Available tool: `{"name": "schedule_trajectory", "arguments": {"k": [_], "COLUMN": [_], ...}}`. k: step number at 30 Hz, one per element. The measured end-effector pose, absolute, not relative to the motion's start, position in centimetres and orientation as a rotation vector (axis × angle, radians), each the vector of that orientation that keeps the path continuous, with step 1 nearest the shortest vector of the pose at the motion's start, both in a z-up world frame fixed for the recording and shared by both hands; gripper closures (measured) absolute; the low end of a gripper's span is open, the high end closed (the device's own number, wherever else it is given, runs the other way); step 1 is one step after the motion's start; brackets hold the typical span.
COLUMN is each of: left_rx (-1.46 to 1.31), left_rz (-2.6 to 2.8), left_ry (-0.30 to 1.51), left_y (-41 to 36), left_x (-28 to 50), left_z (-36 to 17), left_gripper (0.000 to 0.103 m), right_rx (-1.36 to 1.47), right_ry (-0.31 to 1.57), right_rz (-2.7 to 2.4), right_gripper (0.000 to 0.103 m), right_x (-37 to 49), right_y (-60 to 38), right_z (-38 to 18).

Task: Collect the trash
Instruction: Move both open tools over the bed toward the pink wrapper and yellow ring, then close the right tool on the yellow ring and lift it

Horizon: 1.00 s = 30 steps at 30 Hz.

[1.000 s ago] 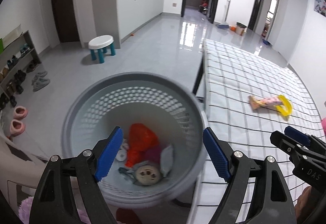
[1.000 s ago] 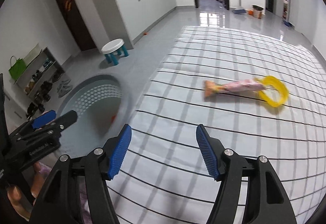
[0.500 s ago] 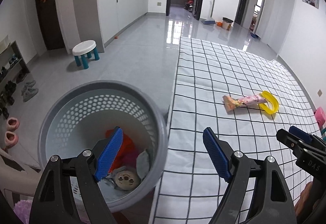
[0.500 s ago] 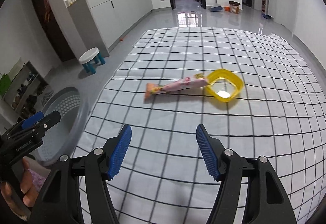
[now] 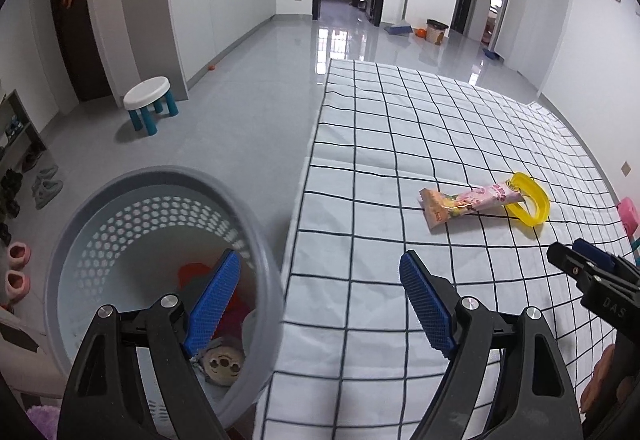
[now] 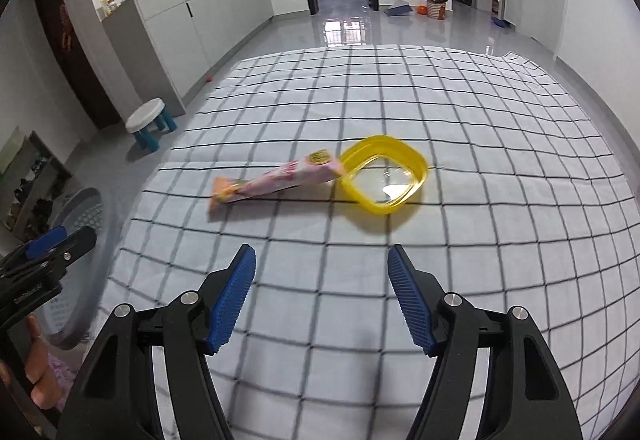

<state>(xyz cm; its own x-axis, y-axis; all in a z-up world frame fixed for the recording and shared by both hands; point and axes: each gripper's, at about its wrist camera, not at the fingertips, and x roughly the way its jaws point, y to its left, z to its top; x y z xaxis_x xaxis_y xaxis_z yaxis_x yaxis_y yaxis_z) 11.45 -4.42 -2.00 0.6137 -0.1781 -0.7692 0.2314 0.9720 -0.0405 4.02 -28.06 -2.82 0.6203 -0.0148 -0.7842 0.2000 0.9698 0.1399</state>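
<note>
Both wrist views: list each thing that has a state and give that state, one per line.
Left gripper: open, empty.
Right gripper: open, empty, above the cloth.
Snack wrapper: lying flat on the checked cloth, one end on the yellow lid.
Yellow lid: lying rim up, on the cloth.
Grey basket: upright beside the table, trash inside.

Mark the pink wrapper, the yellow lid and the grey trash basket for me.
pink wrapper (image 6: 276,182), right wrist view, middle of the packet.
yellow lid (image 6: 416,162), right wrist view, right side of the rim.
grey trash basket (image 5: 160,174), left wrist view, far edge of the rim.
</note>
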Motion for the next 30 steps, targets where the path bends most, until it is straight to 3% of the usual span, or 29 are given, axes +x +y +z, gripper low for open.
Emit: {"name": "schedule_trajectory", "arguments": {"k": [8,14,30], "left_rx": [0.098,0.113,0.133], "left_rz": [-0.273,-0.294,-0.302], "left_ry": [0.891,0.895,0.911], "left_y": [-7.5,-9.1,-10.4], "left_x": [12.8,13.1,13.5], "left_z": [-2.7,-2.9,-3.7], "left_gripper": [0.023,0.023,0.023], "right_rx": [0.231,0.209,0.142], "right_ry": [0.956,0.969,0.997], "right_rz": [-0.142,-0.143,-0.131], "right_gripper": [0.037,0.028,0.023], "right_x": [7.1,8.8,13.3], "right_y": [-31.1,-32.2,-33.6], "right_z": [-4.9,-6.0,-7.8]}}
